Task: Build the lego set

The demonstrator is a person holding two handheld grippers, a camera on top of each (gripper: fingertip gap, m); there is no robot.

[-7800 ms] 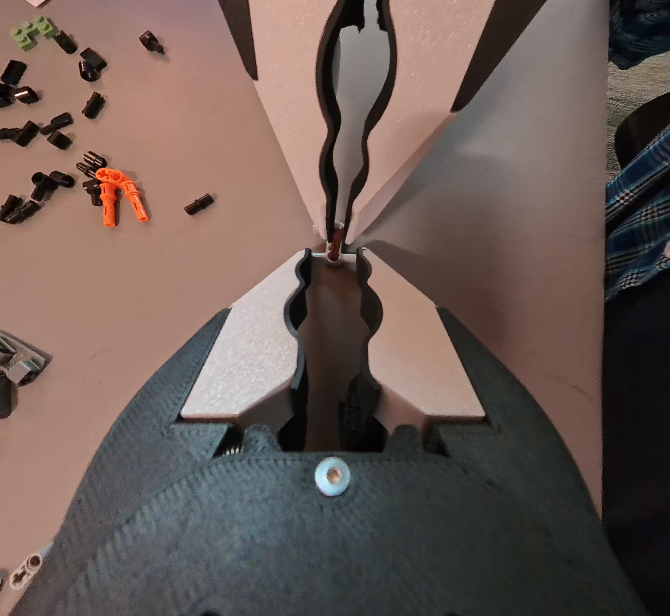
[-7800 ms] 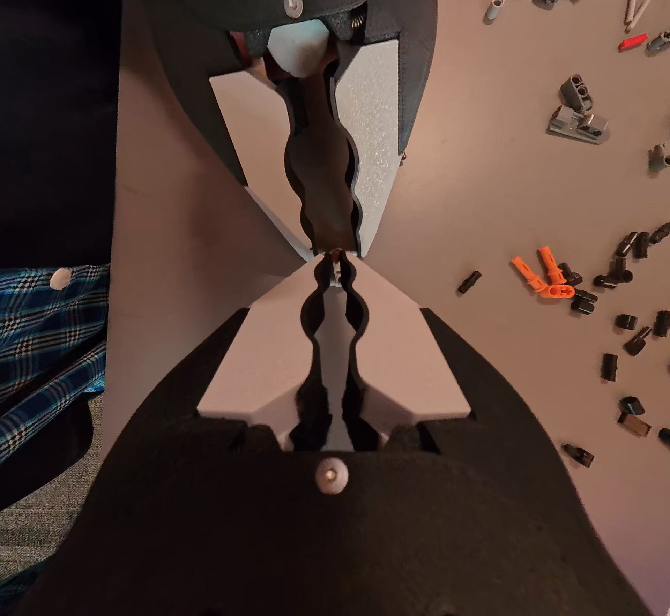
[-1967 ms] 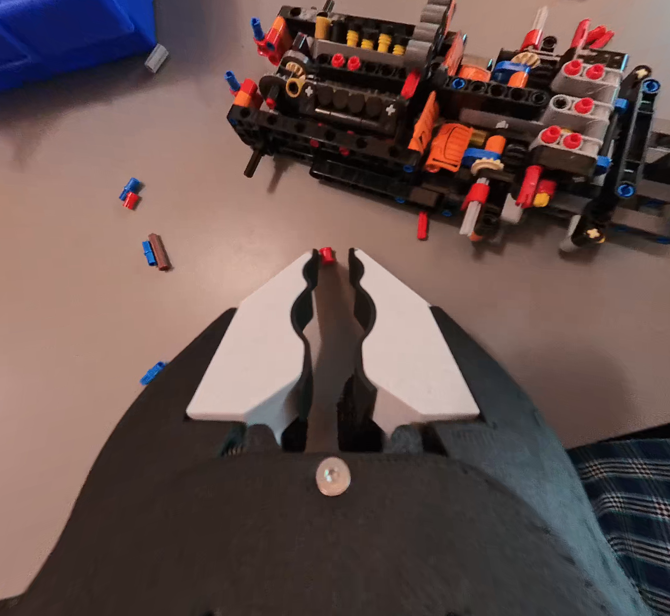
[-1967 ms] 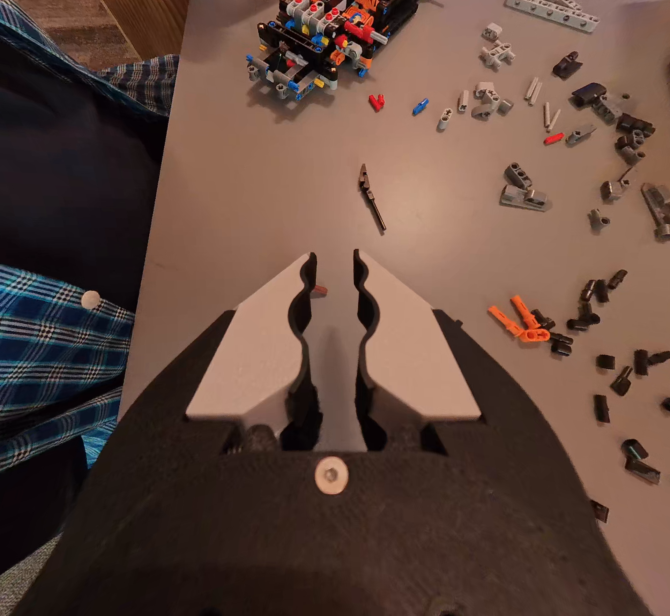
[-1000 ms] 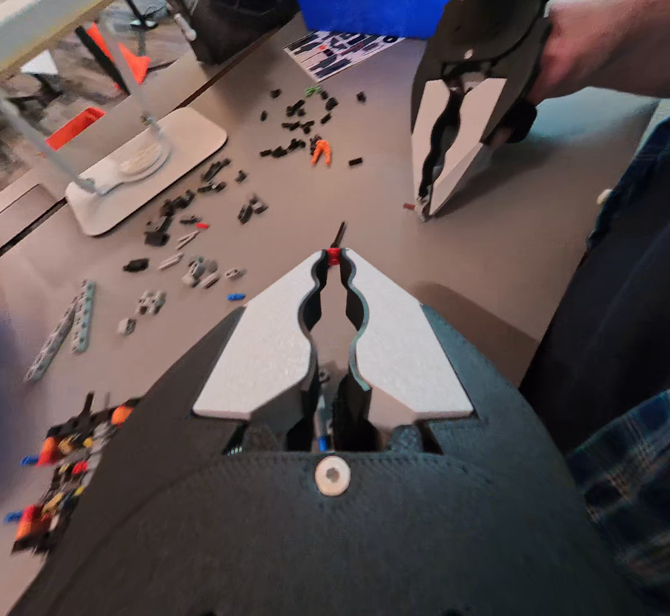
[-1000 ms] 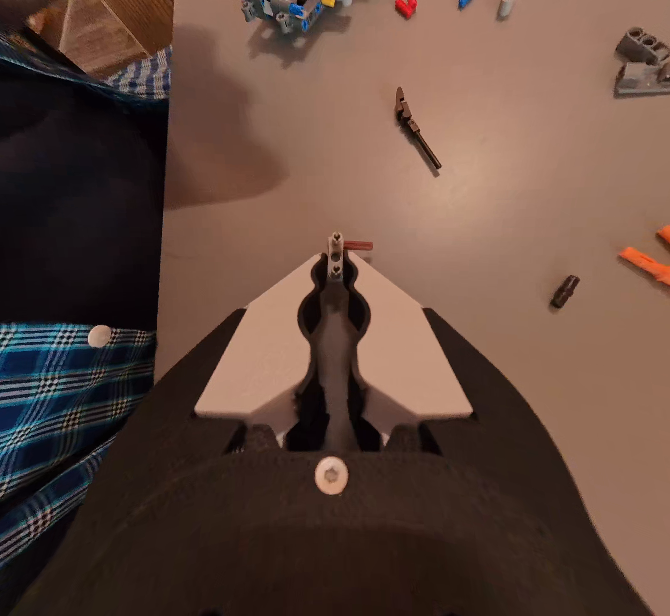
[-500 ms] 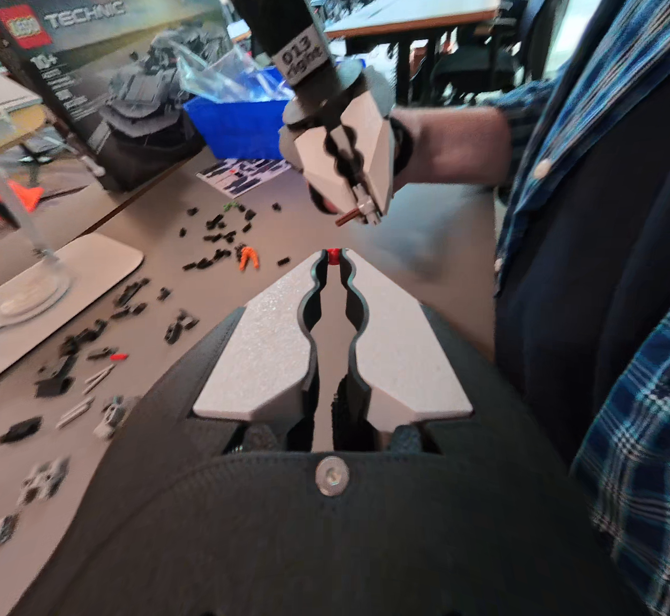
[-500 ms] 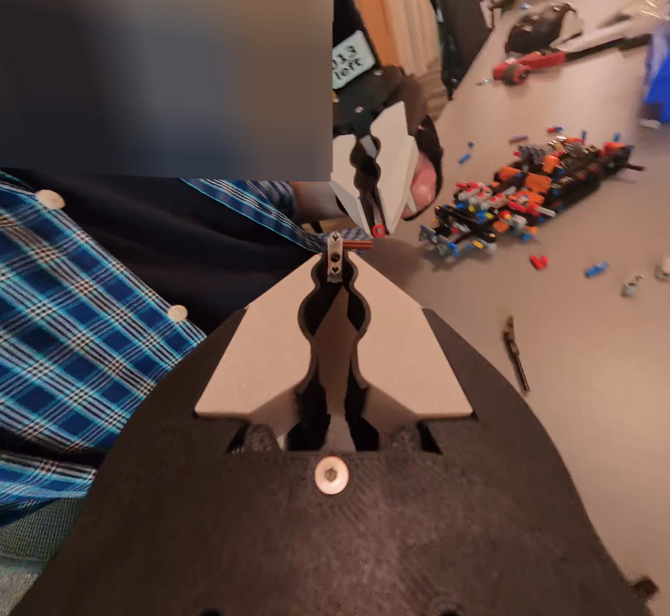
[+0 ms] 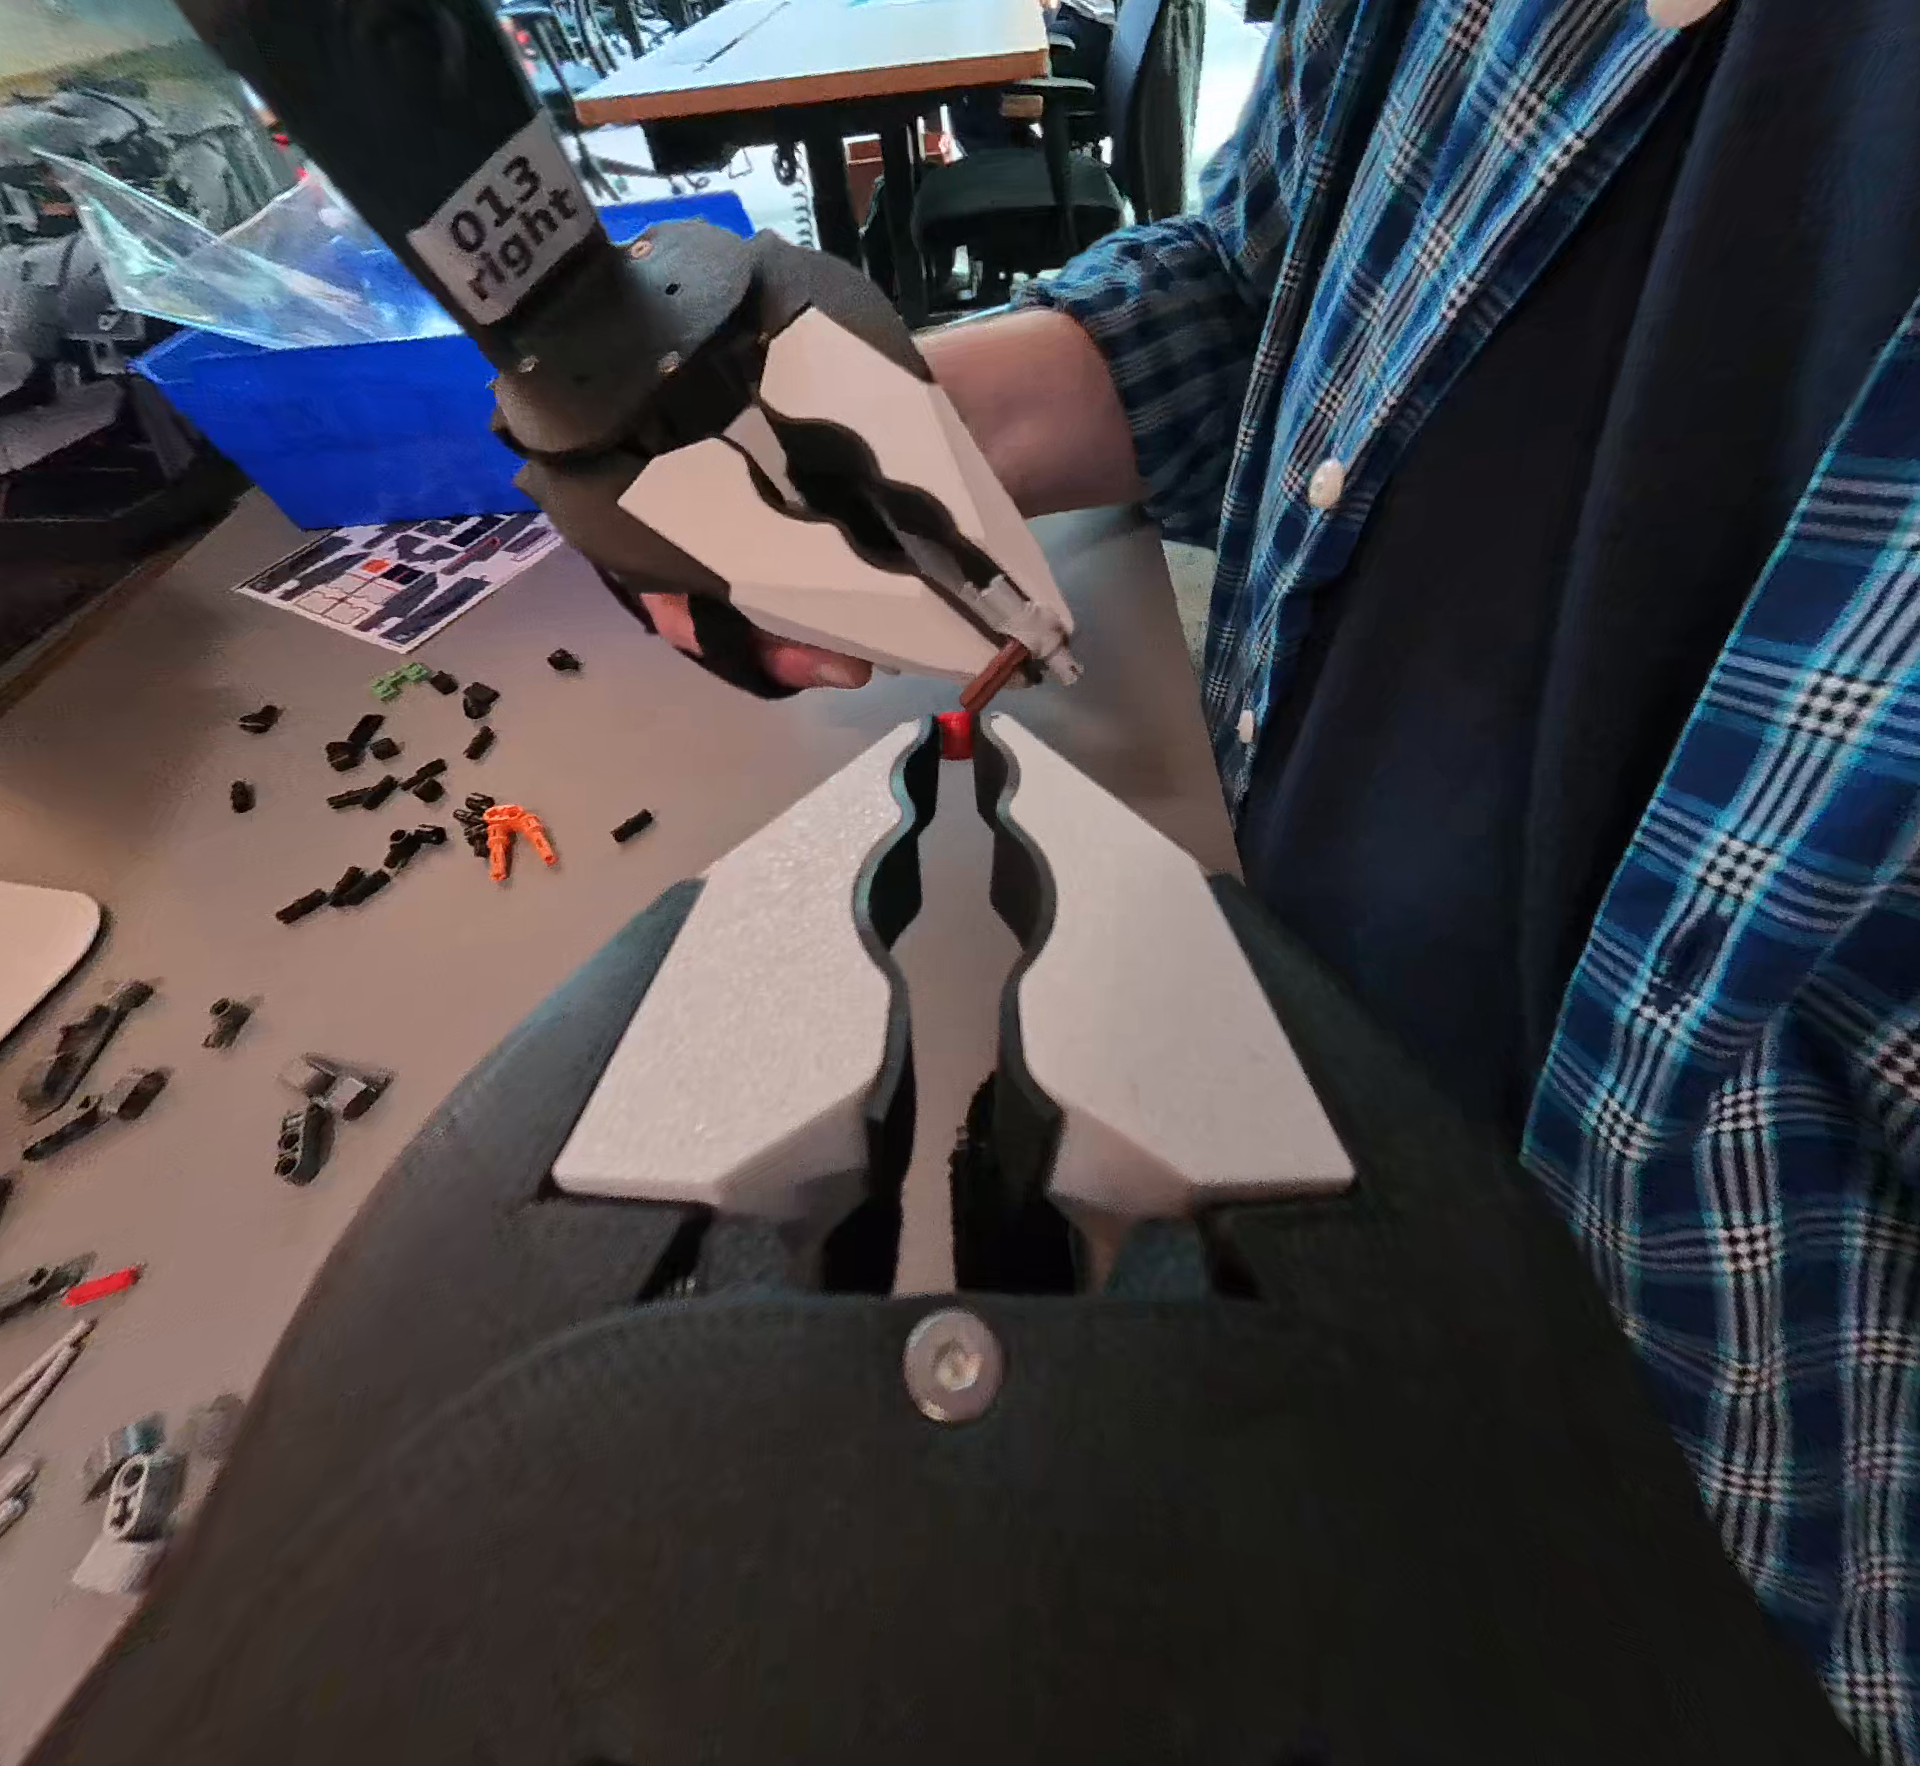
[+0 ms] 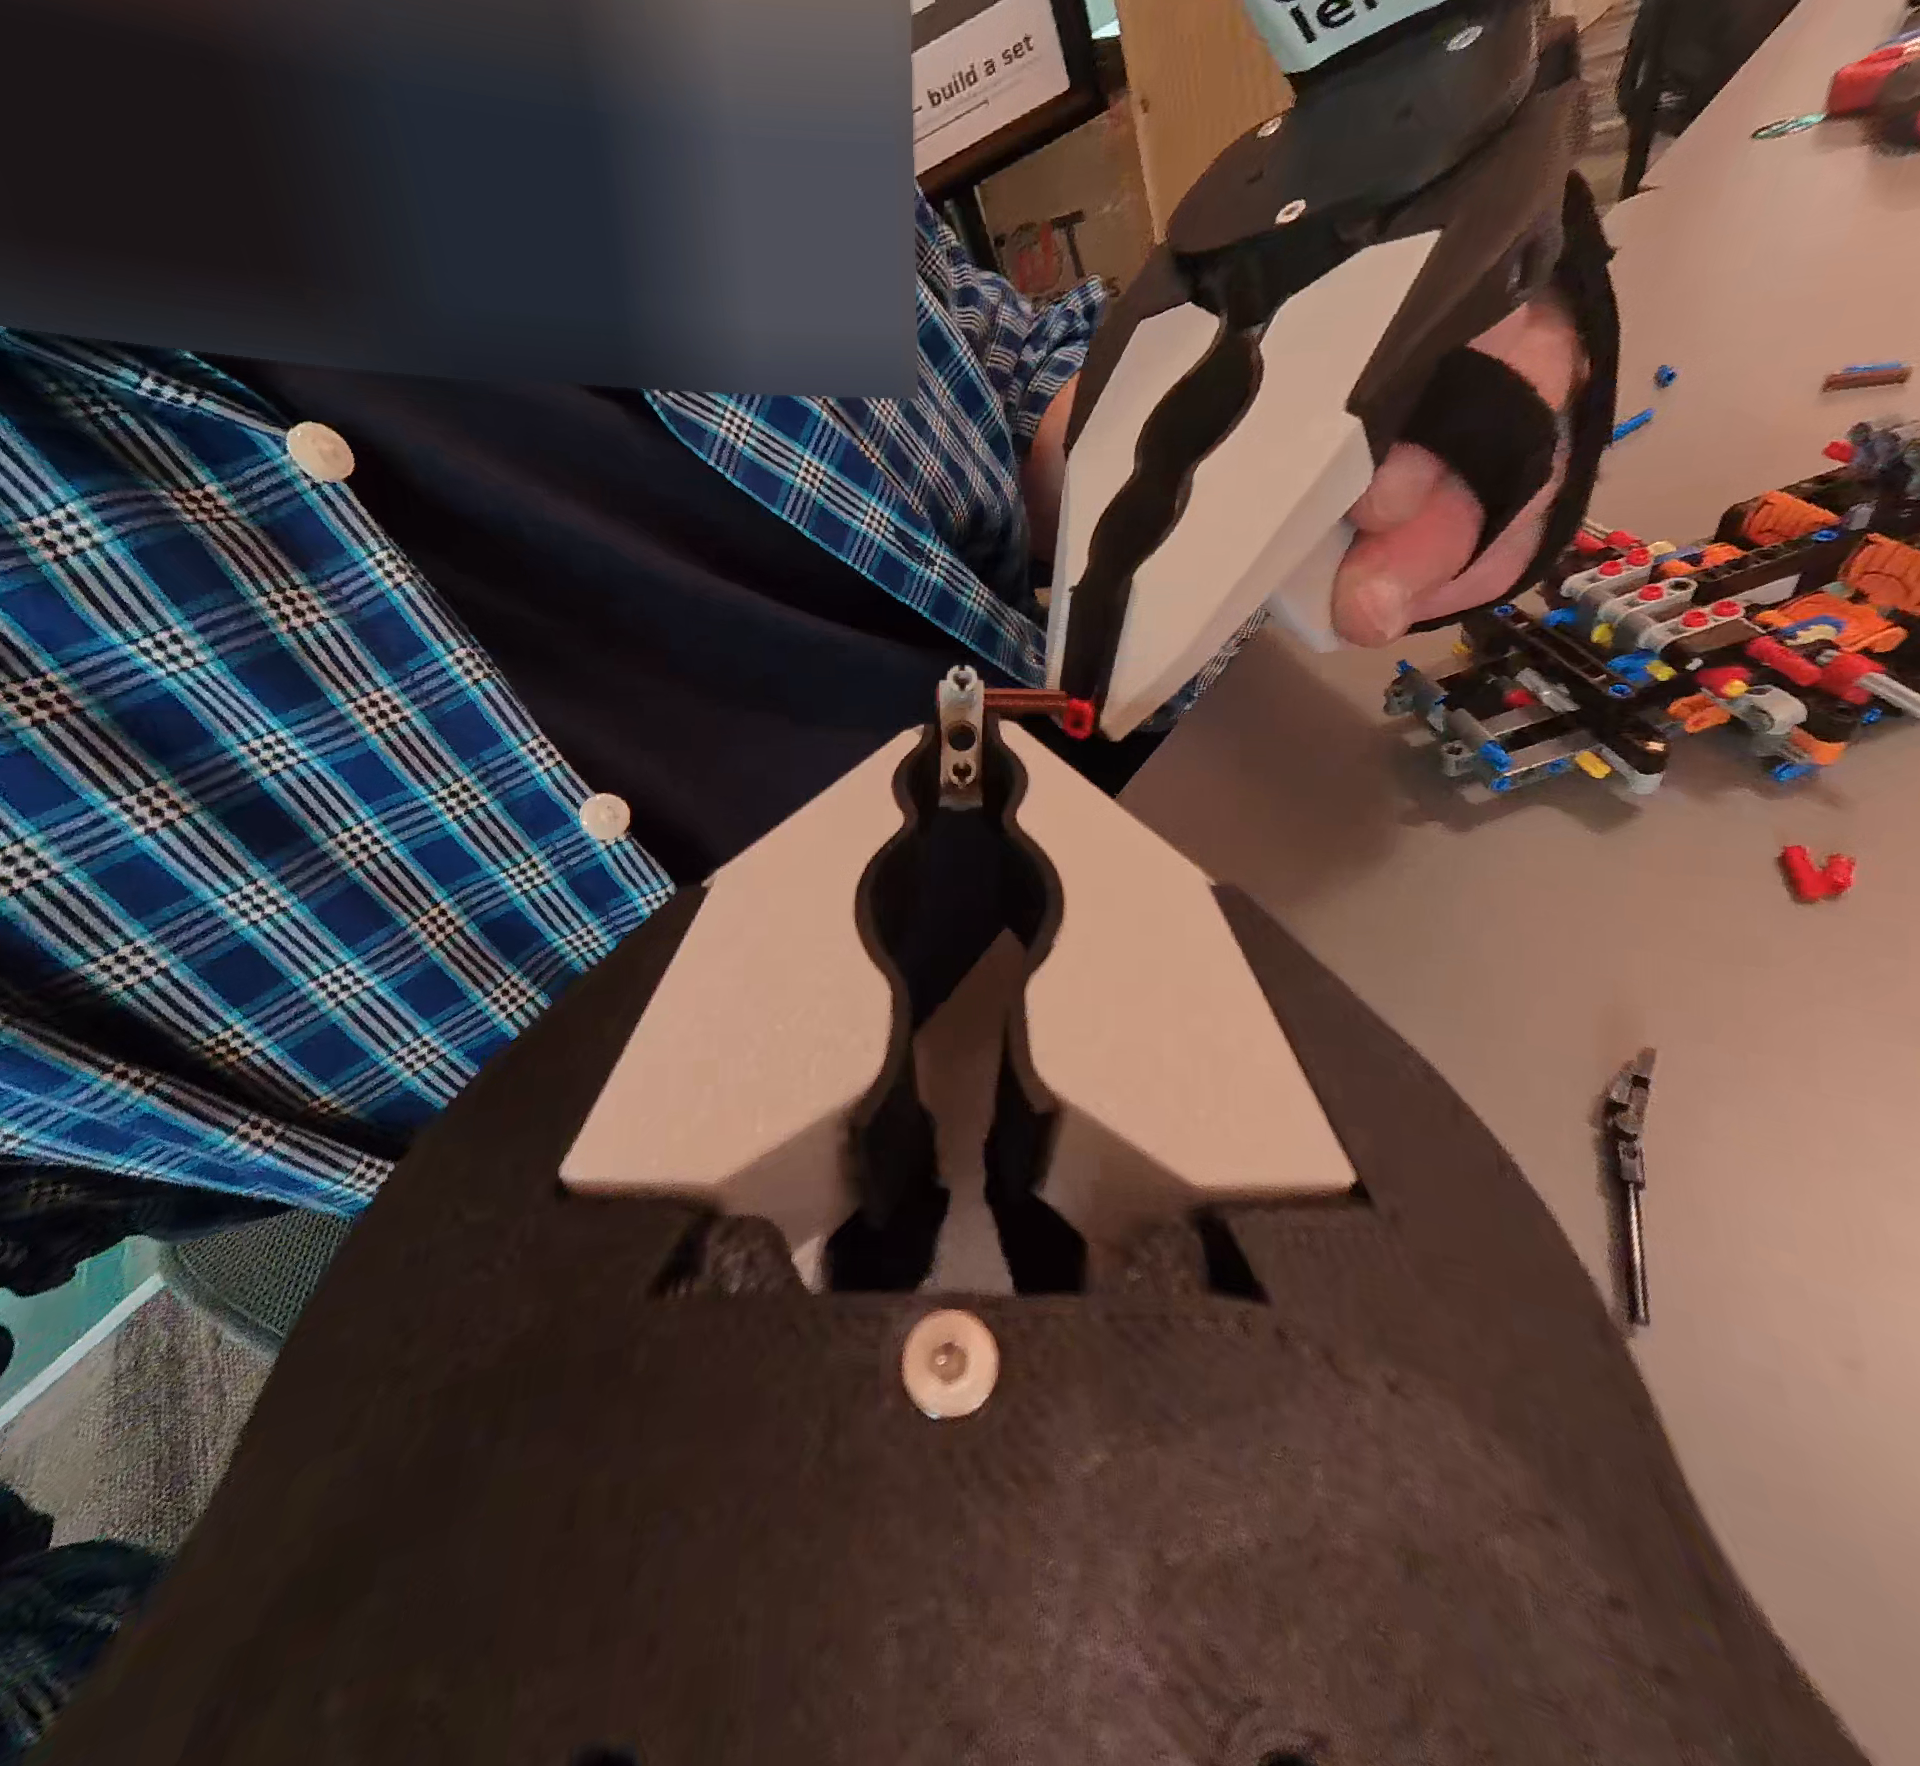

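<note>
Left gripper [image 9: 954, 742] pinched on red bush [image 9: 954, 737], right gripper [image 10: 961, 748] clamped on grey beam [image 10: 960, 742] with brown axle [image 10: 1023, 702]; bush at axle tip, mid-air near table [image 10: 1455, 968]; next, presumably: sliding bush coaxially onto axle.

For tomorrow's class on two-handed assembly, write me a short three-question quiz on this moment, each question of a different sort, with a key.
1. True or false: the left tool is shut on a small red bush.
2. The grey beam in the right tool carries what sticking out sideways? A) a brown axle B) a blue pin C) an orange connector
3. Fill in: the half-built model rests on the ____.

Key
1. True.
2. A: the brown axle points at the bush.
3. Table.
</note>
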